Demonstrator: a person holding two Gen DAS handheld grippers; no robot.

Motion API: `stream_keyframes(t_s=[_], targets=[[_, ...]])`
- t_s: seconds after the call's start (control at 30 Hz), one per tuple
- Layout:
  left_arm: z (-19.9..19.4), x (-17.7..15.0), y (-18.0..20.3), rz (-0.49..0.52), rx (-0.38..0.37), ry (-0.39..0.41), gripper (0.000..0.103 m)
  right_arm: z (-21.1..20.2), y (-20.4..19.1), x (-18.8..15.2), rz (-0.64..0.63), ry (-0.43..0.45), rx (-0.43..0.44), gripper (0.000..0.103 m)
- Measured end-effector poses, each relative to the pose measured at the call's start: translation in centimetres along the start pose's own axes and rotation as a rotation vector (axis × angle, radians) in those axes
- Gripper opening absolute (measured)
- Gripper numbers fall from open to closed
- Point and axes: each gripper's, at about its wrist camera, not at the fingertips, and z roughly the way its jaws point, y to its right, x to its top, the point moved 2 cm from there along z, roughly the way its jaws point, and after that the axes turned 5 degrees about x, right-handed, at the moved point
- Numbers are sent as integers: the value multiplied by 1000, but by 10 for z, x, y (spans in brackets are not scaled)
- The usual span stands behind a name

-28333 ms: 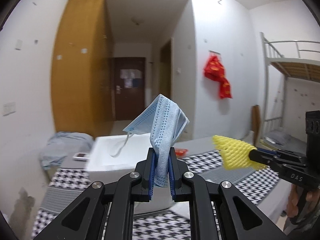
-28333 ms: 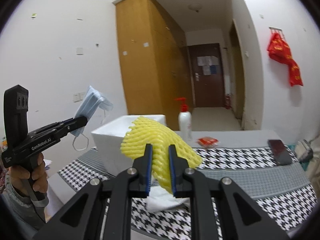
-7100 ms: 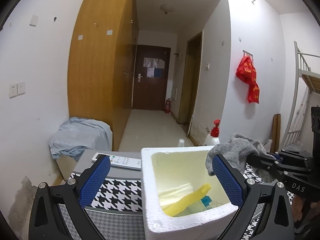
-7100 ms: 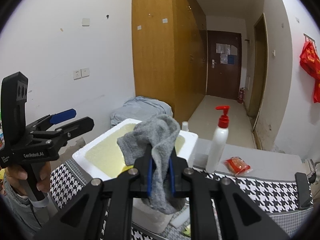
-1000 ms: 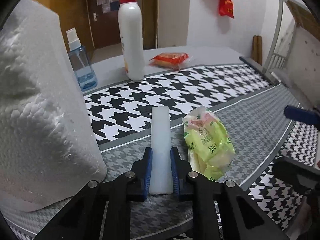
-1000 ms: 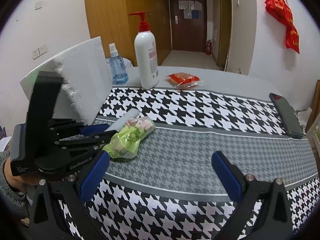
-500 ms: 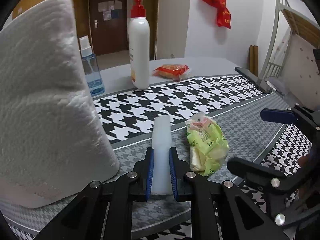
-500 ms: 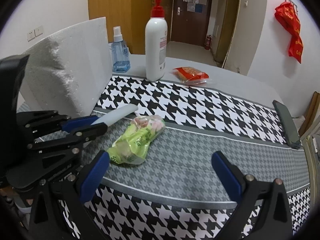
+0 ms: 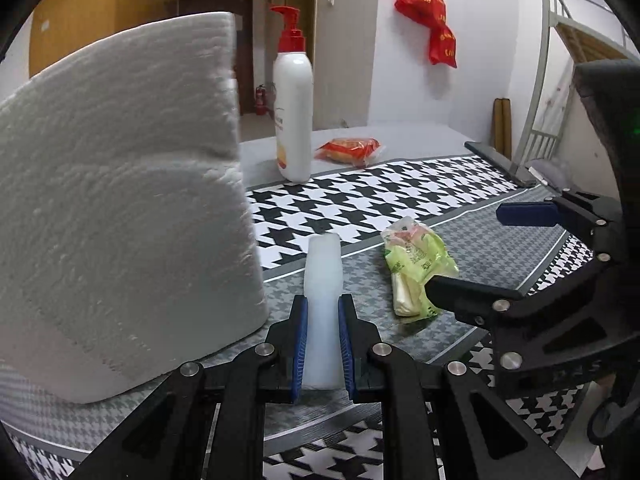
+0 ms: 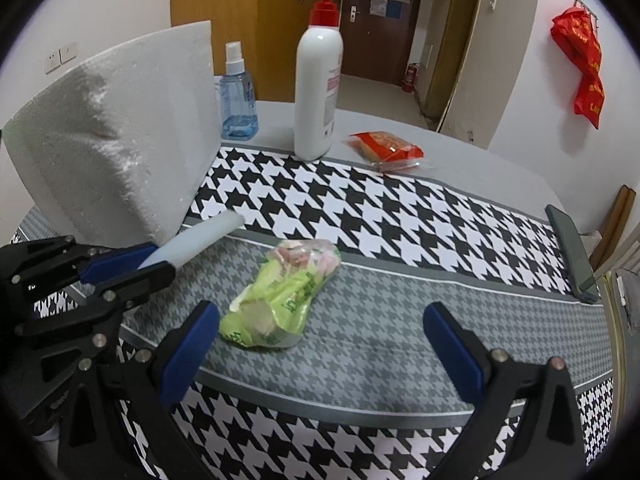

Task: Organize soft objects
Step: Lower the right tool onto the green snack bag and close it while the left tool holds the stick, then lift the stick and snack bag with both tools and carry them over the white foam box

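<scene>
My left gripper [image 9: 322,344] is shut on a white foam bar [image 9: 323,272] and holds it just above the cloth, next to the white foam box [image 9: 120,184]. The bar [image 10: 200,242] and the left gripper [image 10: 132,264] also show in the right wrist view. A green tissue packet [image 10: 280,300] lies on the grey strip of the cloth, also visible in the left wrist view [image 9: 416,264]. My right gripper [image 10: 320,344] is open and empty, hovering above and just in front of the packet; its fingers [image 9: 524,214] show at the right of the left wrist view.
The foam box [image 10: 120,136] stands at the left on the houndstooth tablecloth [image 10: 400,208]. Behind it are a blue spray bottle [image 10: 238,96], a white pump bottle [image 10: 318,76] and a red snack packet [image 10: 384,150]. A dark phone [image 10: 572,252] lies at the right edge.
My left gripper has lifted the foam bar a little off the cloth. My right gripper has moved closer to the green packet and stays open.
</scene>
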Motion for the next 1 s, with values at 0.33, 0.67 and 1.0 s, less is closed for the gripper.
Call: stream_keyframes(t_s=[0.33, 0.67, 1.0], targets=[[-3, -2, -7, -7, 11, 14, 17, 26, -1, 7, 16, -63, 43, 86], [0, -3, -7, -13, 3, 14, 17, 35, 1, 9, 41, -93, 88, 44], [-9, -6, -5, -3, -9, 37, 16, 7, 7, 4, 40, -30, 116, 29]])
